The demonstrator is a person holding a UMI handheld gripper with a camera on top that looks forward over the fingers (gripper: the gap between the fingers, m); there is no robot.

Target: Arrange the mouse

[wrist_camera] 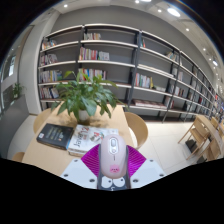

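Note:
A white and pale pink mouse (112,155) sits between my two fingers, its tail end towards the camera. Both magenta pads (93,160) press against its sides. My gripper (112,160) is shut on the mouse and holds it above a round wooden table (50,155). The table top lies below and beyond the mouse.
A potted green plant (88,97) stands on the table beyond the mouse. A dark book (55,136) and an open magazine (88,138) lie left of the fingers. Wooden chairs (136,127) stand behind the table. Long bookshelves (120,60) fill the back wall.

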